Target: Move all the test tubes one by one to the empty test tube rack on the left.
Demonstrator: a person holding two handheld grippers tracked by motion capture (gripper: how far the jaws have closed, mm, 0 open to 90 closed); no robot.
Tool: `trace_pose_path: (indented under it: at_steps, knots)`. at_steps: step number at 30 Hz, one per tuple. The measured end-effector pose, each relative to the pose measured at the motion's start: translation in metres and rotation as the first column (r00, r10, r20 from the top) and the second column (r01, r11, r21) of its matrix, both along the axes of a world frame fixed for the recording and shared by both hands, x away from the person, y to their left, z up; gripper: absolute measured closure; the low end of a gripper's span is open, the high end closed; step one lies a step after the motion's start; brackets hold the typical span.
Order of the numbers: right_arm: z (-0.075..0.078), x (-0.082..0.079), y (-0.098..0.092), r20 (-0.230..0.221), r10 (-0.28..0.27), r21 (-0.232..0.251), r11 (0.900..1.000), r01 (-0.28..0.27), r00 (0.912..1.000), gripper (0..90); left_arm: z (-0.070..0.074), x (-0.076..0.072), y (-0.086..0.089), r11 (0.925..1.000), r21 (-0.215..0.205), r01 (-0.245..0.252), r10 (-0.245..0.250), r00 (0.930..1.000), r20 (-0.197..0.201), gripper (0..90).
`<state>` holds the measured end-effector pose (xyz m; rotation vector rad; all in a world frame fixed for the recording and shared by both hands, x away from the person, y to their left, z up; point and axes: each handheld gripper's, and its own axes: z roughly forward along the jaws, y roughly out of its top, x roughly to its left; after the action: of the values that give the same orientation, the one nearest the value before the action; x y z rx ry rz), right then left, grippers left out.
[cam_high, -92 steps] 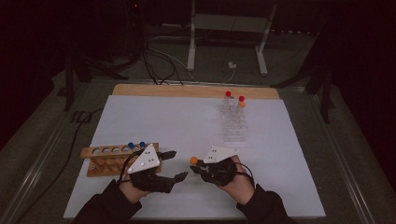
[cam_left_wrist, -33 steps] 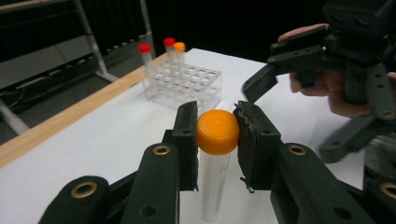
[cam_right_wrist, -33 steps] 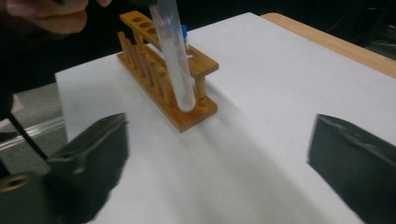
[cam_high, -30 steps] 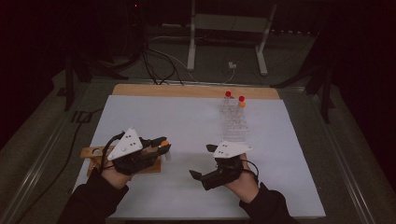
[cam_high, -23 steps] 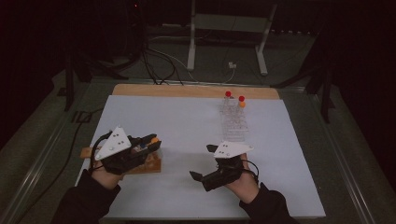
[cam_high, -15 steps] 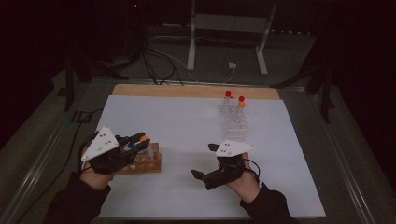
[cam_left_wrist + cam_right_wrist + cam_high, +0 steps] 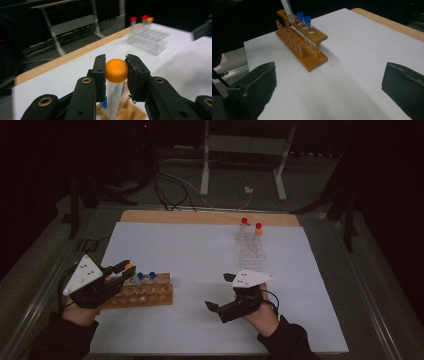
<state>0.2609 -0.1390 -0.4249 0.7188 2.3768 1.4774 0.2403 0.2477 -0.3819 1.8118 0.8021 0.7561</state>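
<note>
left claw carries an orange-capped tube to the wooden rack

left gripper (image 7: 115, 72) is clamped on the orange-capped tube (image 7: 115, 82) — both pads press the cap's sides, so the clear body hangs free below and stays roughly plumb, tilted a little. a grip at the cap likely keeps the jaws clear of the rack's top rail when the tube goes down. seen from the right gripper view, the tube's rounded tip (image 7: 291, 17) sits at an open hole of the wooden rack (image 7: 312, 58), on the side of the two blue-capped tubes (image 7: 304, 18) away from the rack's near end; whether the tip has entered the hole or hovers just above it i cannot tell. from above, the left gripper (image 7: 117, 270) reaches in at the rack's (image 7: 150, 296) left end, the hand low beside it.

right gripper (image 7: 220, 292) waits well to the right of the rack, jaws spread wide, nothing between them — it rests low over the white sheet (image 7: 200, 245), probably parked so it stays out of the way. its camera faces the rack.

far from the rack, toward the back right of the sheet, a clear rack (image 7: 250, 247) holds red- and orange-capped tubes — likely the source.

judgement: insertion step; the tip needs lining up with the hole before lowering.
</note>
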Motion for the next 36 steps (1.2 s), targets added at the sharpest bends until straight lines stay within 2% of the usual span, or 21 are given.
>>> trace_pose_path:
  at_steps: [6, 10, 18, 24, 36]
  knots:
    - [0.000, 0.001, -0.001, -0.003, -0.003, 0.003, 1.000, 0.003, 1.0000, 0.0, -0.013, 0.011, 0.008, 0.9988, -0.019, -0.046, 0.045, 0.9988, -0.017, 71.8]
    - [0.000, 0.001, -0.002, -0.009, -0.002, 0.007, 1.000, 0.002, 1.0000, 0.0, -0.022, 0.017, 0.009, 0.9982, -0.007, -0.060, 0.060, 0.9976, -0.035, 71.8]
    - [0.000, 0.001, -0.003, -0.013, 0.000, 0.007, 1.000, 0.000, 0.9999, 0.0, -0.040, 0.027, 0.008, 0.9982, 0.010, -0.059, 0.060, 0.9938, -0.094, 71.8]
    - [0.000, 0.002, -0.004, -0.012, -0.001, 0.010, 1.000, 0.001, 0.9999, 0.0, -0.052, 0.033, 0.008, 0.9980, 0.023, -0.059, 0.062, 0.9879, -0.142, 71.8]
    - [0.002, 0.002, -0.006, -0.011, -0.005, 0.012, 1.000, 0.005, 0.9999, 0.0, -0.064, 0.036, 0.008, 0.9971, 0.053, -0.055, 0.064, 0.9771, -0.203, 71.6]
